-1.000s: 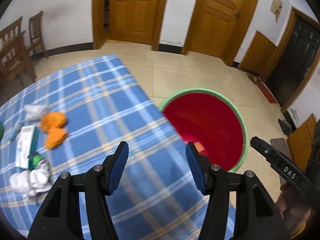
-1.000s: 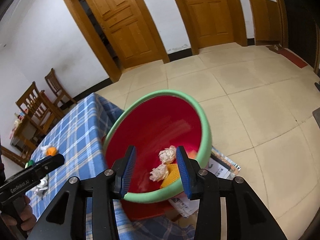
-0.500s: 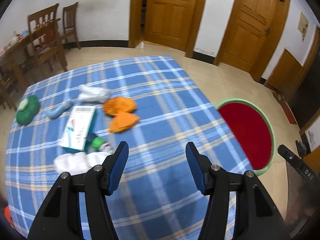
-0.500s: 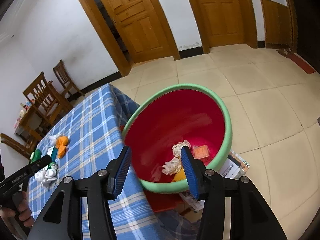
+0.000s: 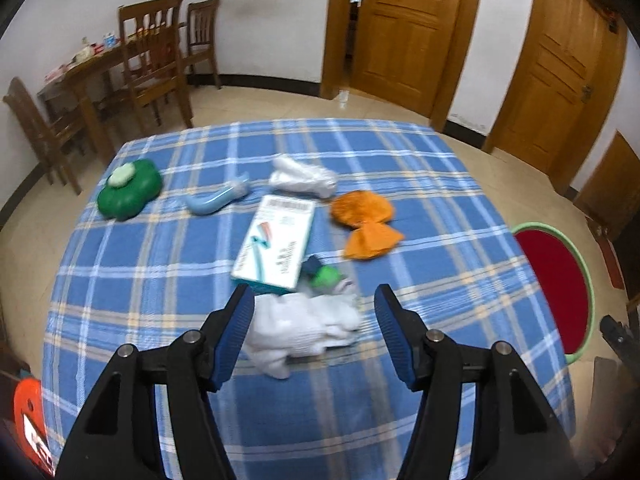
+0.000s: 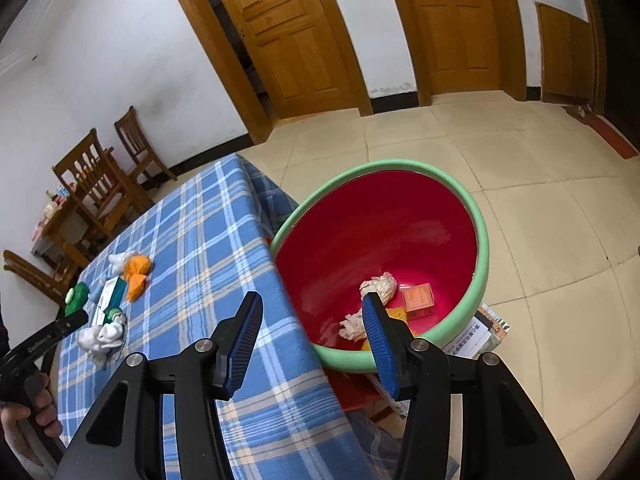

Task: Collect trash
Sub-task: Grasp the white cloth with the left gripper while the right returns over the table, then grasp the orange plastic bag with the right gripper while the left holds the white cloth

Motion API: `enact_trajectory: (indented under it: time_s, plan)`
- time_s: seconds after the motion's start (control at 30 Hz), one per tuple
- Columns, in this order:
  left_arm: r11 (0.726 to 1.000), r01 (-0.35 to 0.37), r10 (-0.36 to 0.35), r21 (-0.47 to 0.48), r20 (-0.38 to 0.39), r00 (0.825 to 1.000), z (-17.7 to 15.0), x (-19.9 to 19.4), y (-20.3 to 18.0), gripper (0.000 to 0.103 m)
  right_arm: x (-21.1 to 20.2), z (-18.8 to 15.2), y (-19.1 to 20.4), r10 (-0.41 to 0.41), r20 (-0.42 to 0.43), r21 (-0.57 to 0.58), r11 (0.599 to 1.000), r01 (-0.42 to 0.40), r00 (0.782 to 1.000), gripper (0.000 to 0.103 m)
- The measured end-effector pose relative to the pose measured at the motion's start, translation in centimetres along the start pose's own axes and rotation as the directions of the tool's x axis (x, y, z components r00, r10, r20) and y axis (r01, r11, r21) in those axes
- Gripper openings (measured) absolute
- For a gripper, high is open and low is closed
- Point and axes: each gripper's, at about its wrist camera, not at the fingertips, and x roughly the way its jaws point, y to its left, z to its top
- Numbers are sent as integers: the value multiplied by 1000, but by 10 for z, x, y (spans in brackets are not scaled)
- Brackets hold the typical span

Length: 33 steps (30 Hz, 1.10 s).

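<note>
Left wrist view: your left gripper [image 5: 314, 322], jaws apart and just widened, frames the crumpled white tissue wad [image 5: 304, 326] on the blue plaid tablecloth [image 5: 400, 400]; lower squarely before closing.

Right wrist view: your right gripper [image 6: 310, 334] gapes empty beside the green-rimmed red plastic basin [image 6: 482, 252].

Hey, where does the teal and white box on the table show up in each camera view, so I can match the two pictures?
Left wrist view: the teal and white box lies mid-frame on the blue plaid tablecloth, just beyond the white crumpled tissue.
Right wrist view: the same box sits small at far left.
Shared landmark: the orange crumpled paper beside the box, and the red basin off the table's edge.
</note>
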Motion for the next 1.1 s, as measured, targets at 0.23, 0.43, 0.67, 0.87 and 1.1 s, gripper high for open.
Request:
enact_trajectory:
  time_s: [0.23,0.43,0.67,0.87,1.1]
  plan:
    - [998,-59,59,-25,-23,998,-9,10,20,62,4,-2,10,3,-17,-13,1000,-3,1000,53]
    - [997,-42,39,-59,-48,998,-14,21,34,63,10,-2,24,12,-34,-39,999,-14,999,53]
    - [992,59,-69,-115,-84,994,-23,30,38,62,20,2,50,39,-55,-81,996,-43,998,53]
    - [976,156,-171,-154,-89,981,-27,32,40,37,27,3,75,60,-69,-127,990,-68,996,53]
    - [968,187,-198,-168,-51,979,-25,18,51,31,39,4,103,90,-96,-181,978,-106,991,53]
